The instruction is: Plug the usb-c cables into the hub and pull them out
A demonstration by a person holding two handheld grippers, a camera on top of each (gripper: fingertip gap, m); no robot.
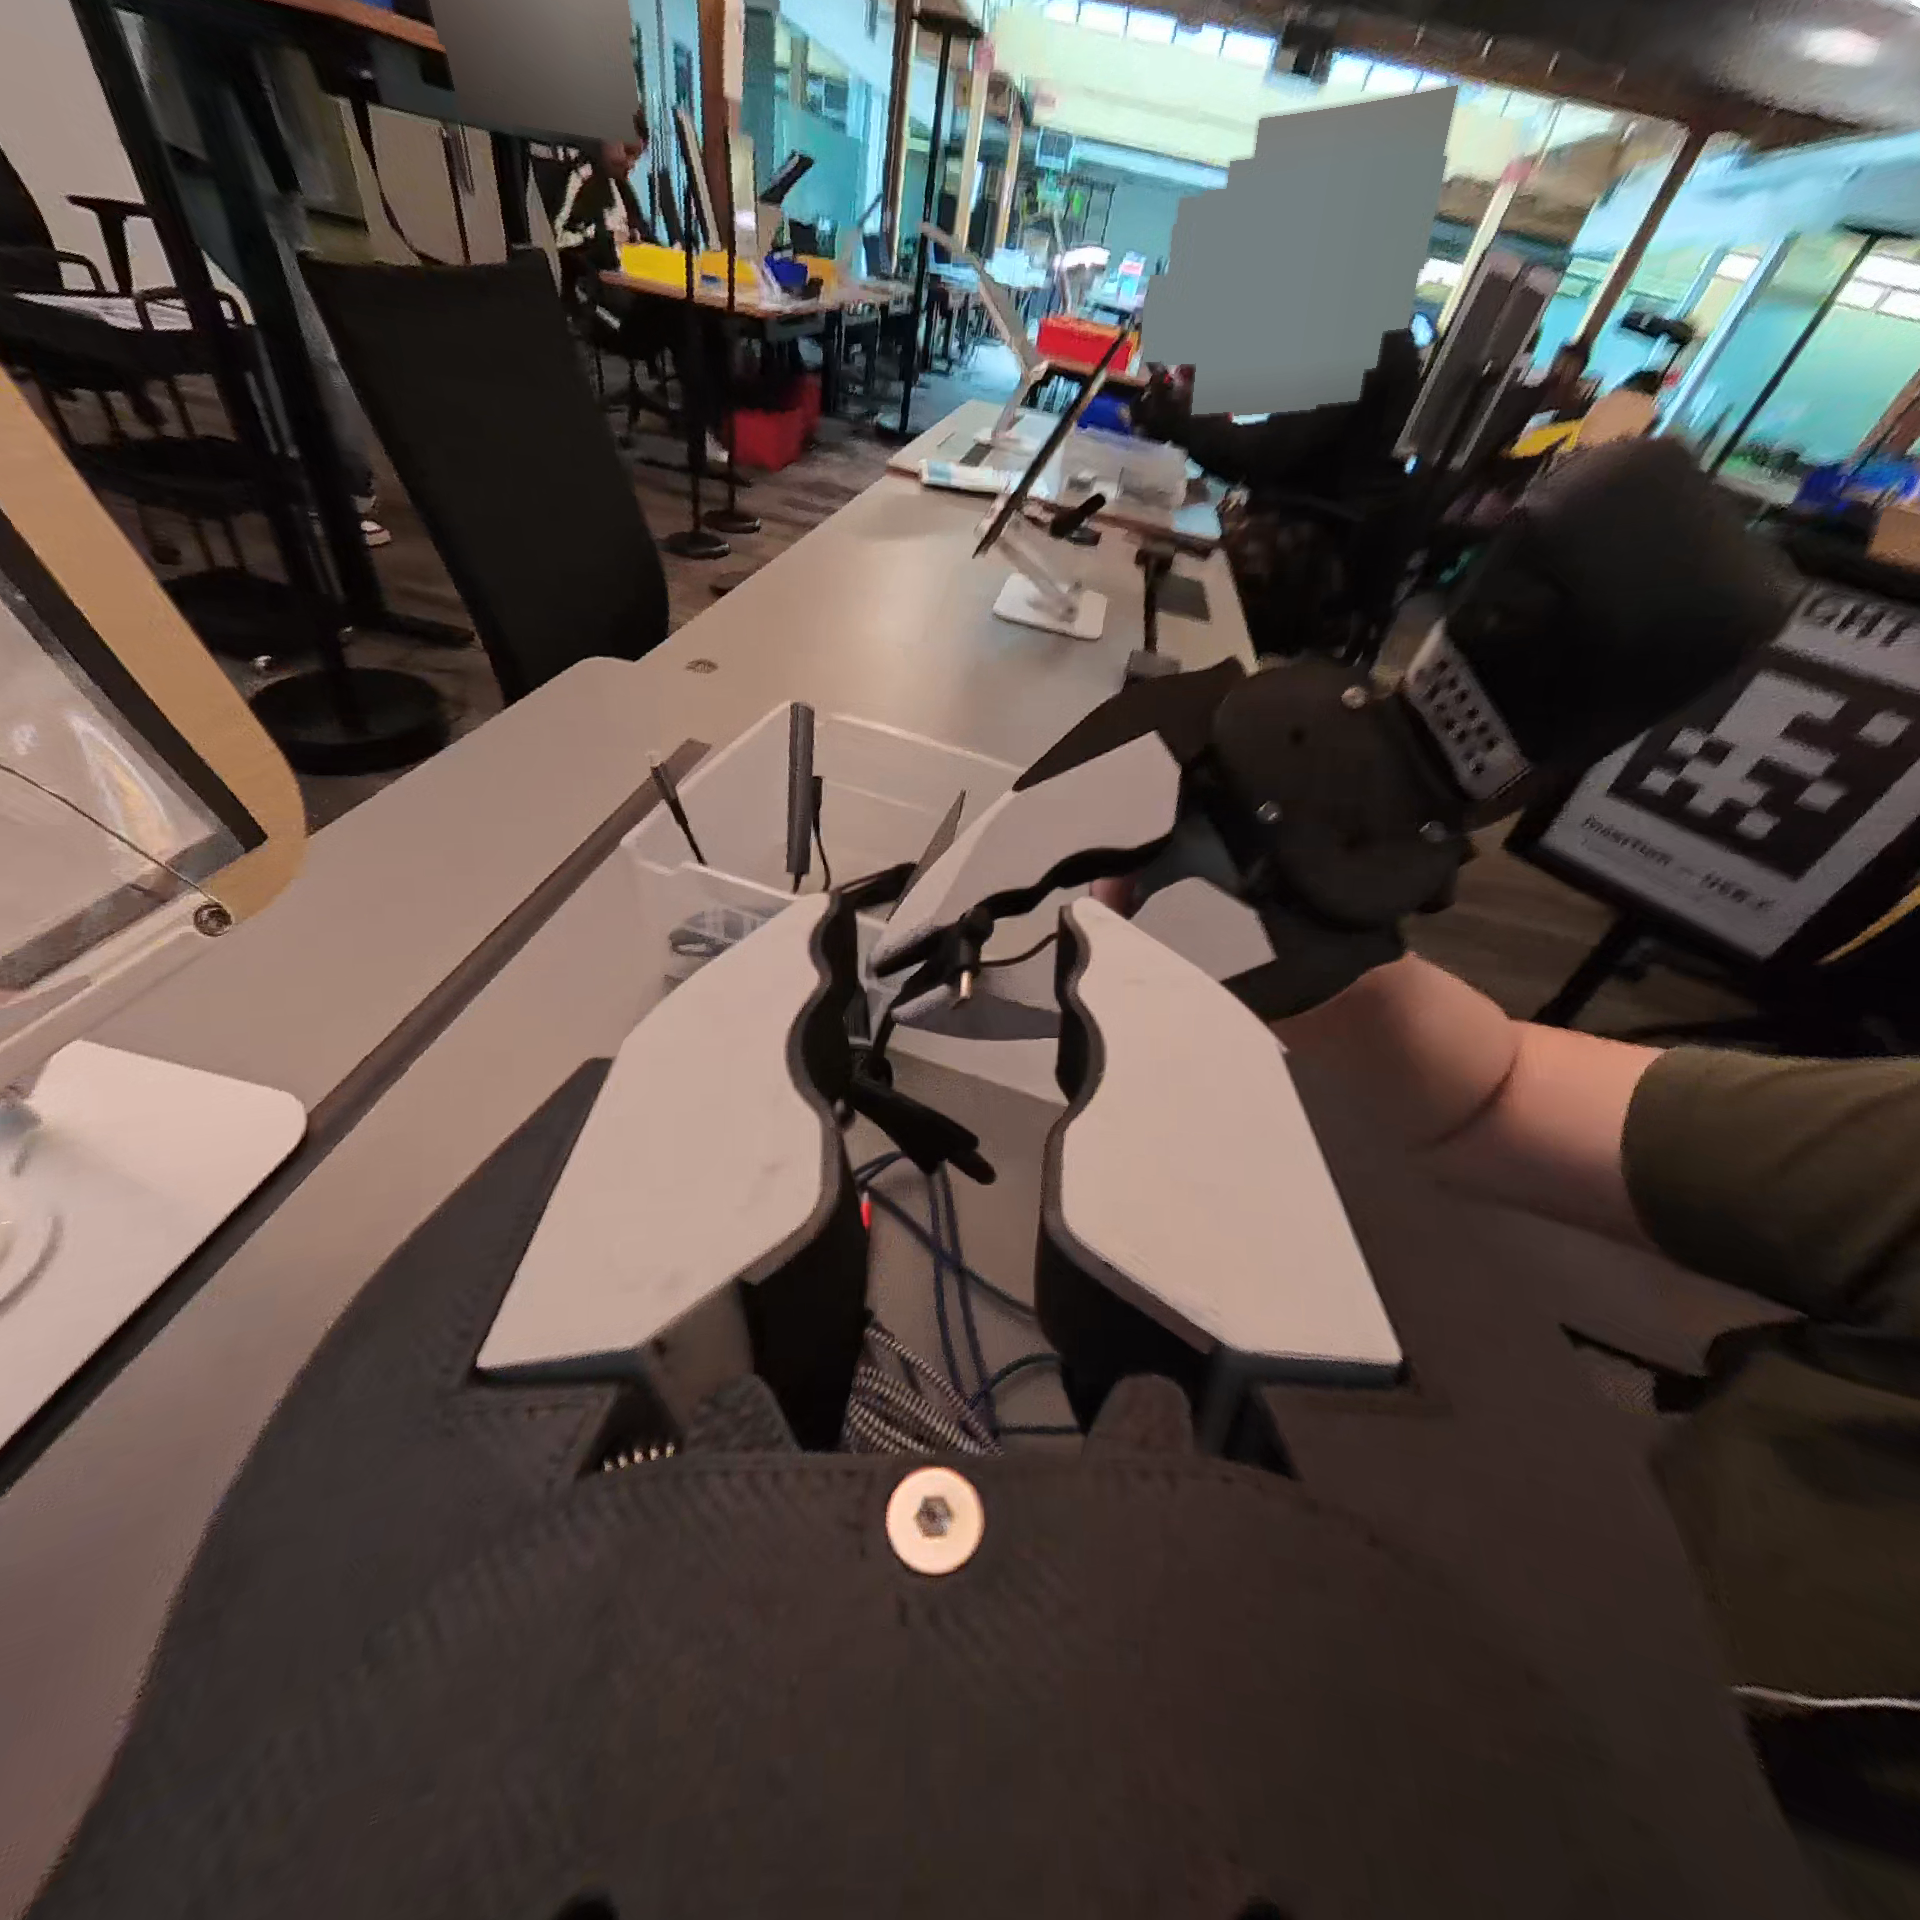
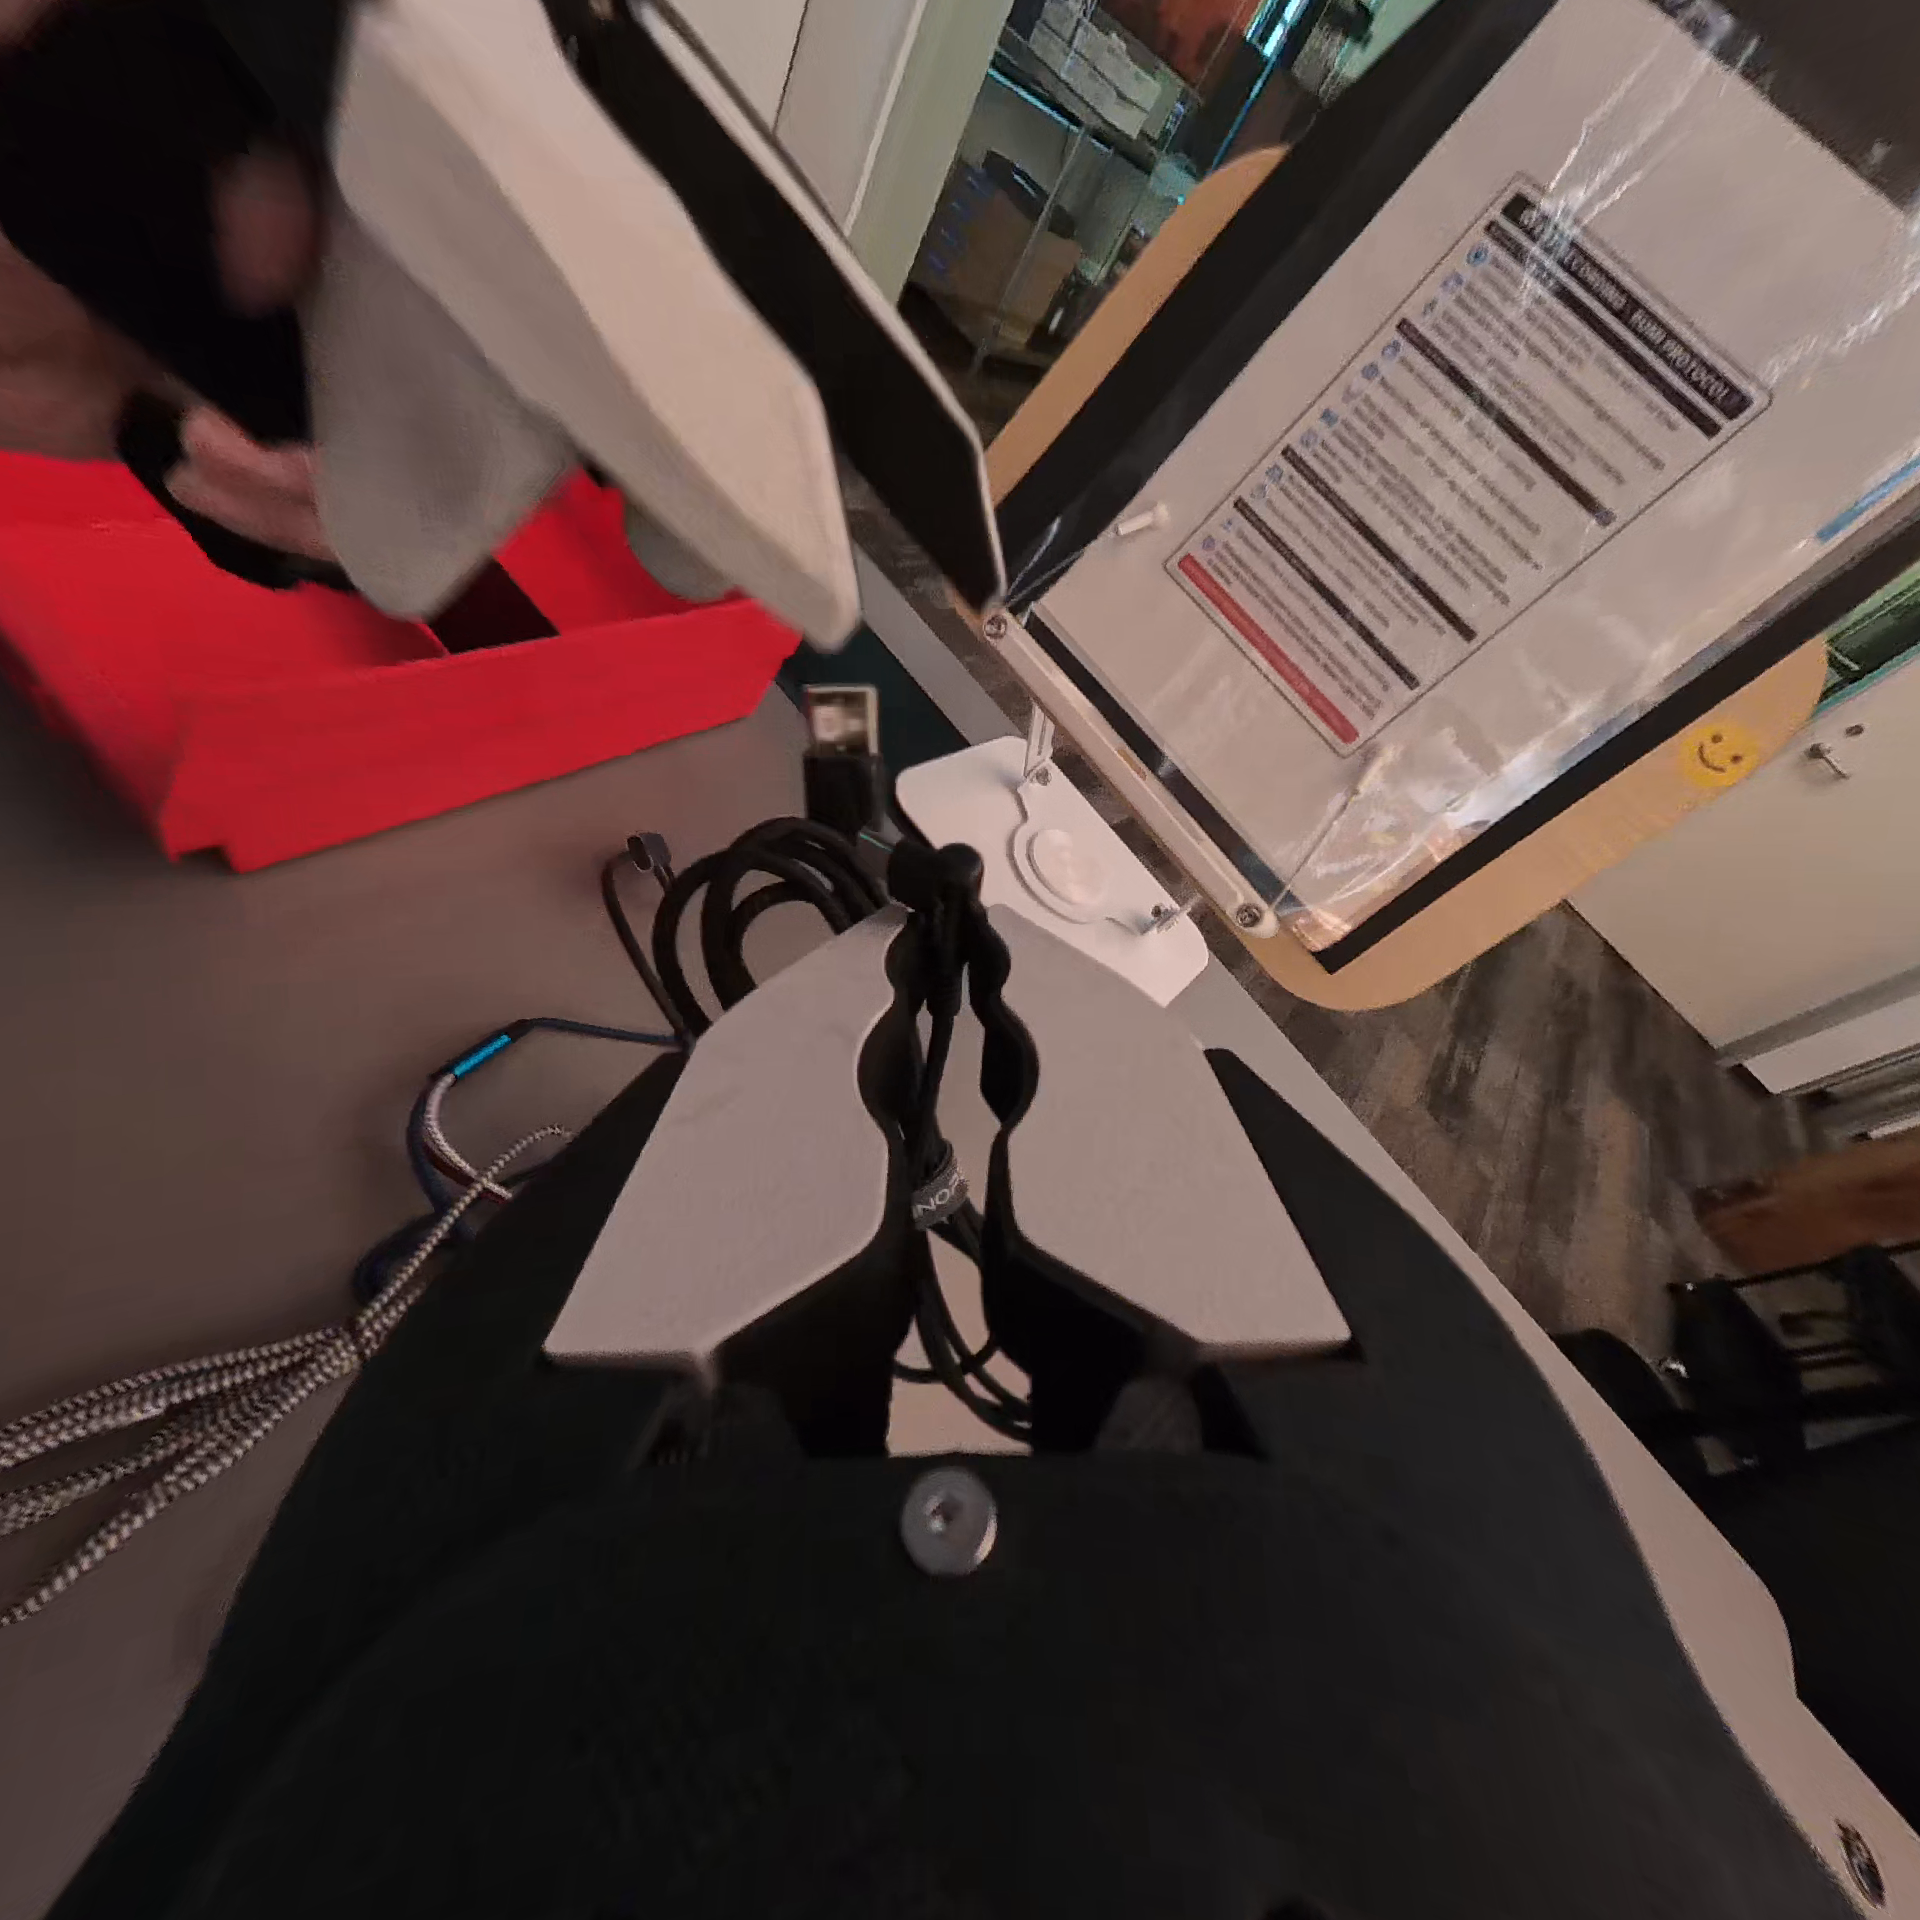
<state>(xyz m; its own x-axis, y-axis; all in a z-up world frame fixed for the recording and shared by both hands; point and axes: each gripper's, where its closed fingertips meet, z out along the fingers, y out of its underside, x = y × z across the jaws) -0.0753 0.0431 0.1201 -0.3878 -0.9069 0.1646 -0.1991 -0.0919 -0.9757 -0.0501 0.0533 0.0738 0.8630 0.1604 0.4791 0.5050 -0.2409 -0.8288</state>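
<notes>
my right tool (image 2: 940, 935) is clenched on a black cable (image 2: 769, 883) (coiled, middle of the frame above the grey table (image 2: 260, 987)). my left tool (image 1: 951, 997) is released, fingers apart at centre frame, a dark connector (image 1: 914, 1127) between them; no hub visible.

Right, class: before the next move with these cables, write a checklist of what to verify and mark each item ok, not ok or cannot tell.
1. Right hand-held gripper shut on the black cable: ok.
2. Plug end clear of that gripper's fingertips: ok.
3. Left hand-held gripper open: ok.
4. Hub in view and held steady: cannot tell.
5. Loose braided cable and blue cable clear of the black coil: not ok, they lie close beside it.
</notes>
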